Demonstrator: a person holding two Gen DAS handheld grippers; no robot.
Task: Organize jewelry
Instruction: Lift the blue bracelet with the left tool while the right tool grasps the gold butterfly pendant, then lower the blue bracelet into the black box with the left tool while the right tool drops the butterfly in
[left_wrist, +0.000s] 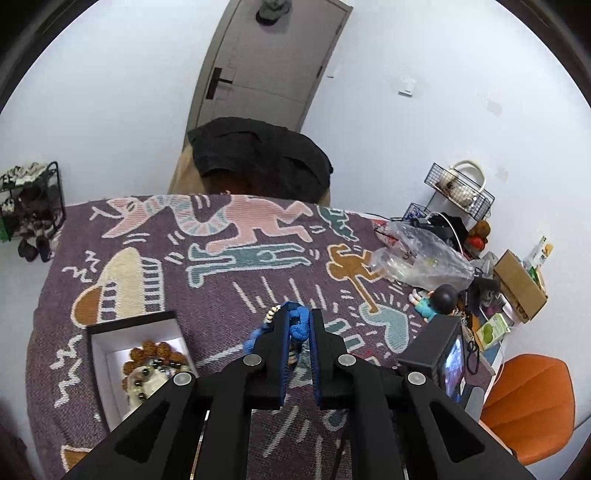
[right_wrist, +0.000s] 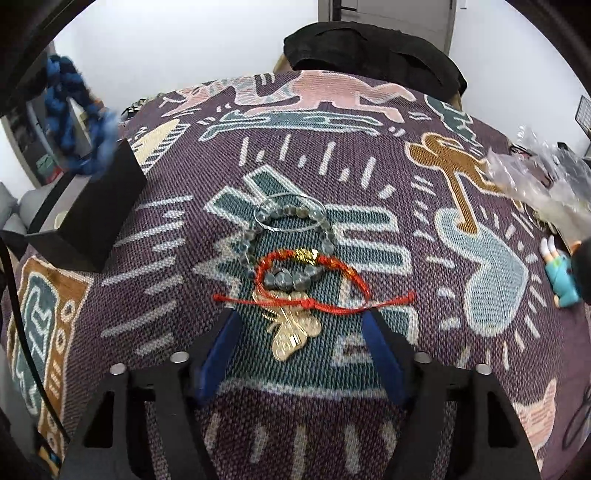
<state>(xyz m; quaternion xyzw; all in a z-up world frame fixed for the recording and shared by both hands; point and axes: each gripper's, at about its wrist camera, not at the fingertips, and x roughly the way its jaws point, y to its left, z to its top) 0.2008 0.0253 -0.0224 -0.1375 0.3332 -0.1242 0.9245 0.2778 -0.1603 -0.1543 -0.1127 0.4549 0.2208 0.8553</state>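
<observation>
My left gripper (left_wrist: 298, 321) is pinched on a blue knotted cord piece with pale beads (left_wrist: 297, 325), held above the purple woven cloth with cartoon figures (left_wrist: 229, 295) that covers the surface, with the open white-lined black box (left_wrist: 110, 347) of brown and dark bead bracelets (left_wrist: 155, 360) just to its left. My right gripper (right_wrist: 299, 325) is spread wide and holds nothing, its blue-padded fingers (right_wrist: 218, 354) flanking a gold flat pendant (right_wrist: 295, 332). Just beyond lie a red braided string bracelet (right_wrist: 314, 280) and a grey glass-bead bracelet (right_wrist: 288, 236), overlapping on the cloth.
</observation>
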